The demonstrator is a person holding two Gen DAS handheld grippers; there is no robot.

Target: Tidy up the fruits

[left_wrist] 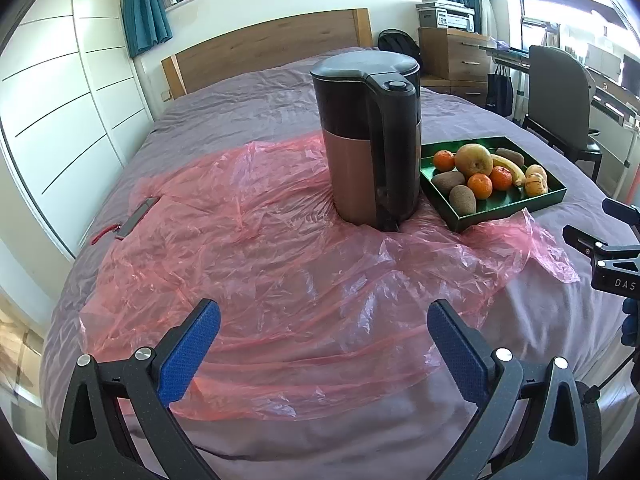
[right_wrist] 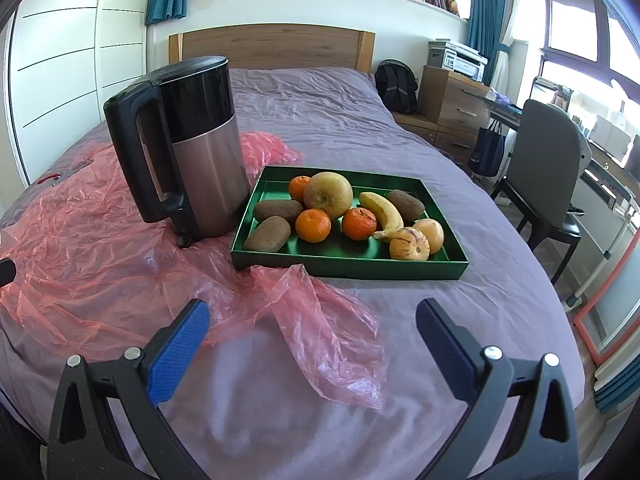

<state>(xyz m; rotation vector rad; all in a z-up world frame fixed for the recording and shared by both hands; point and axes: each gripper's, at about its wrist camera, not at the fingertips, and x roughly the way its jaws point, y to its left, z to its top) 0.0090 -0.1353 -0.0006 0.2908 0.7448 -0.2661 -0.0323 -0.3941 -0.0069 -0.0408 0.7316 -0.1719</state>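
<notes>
A green tray [right_wrist: 352,266] sits on the bed and holds fruit: a large yellow apple [right_wrist: 328,194], three mandarins [right_wrist: 313,225], three kiwis [right_wrist: 267,233], a banana [right_wrist: 382,212] and two pale striped fruits [right_wrist: 409,244]. The tray also shows in the left wrist view [left_wrist: 512,208], right of the kettle. My left gripper [left_wrist: 324,320] is open and empty above the pink plastic. My right gripper [right_wrist: 312,320] is open and empty in front of the tray, well short of it. The right gripper also shows at the right edge of the left wrist view [left_wrist: 600,236].
A black and copper kettle [right_wrist: 192,160] stands left of the tray on a crumpled pink plastic sheet [right_wrist: 100,248]. The grey bed [right_wrist: 460,340] drops off on all sides. A phone-like object [left_wrist: 136,218] lies at the left. A chair [right_wrist: 548,176] and drawers [right_wrist: 452,100] stand at the right.
</notes>
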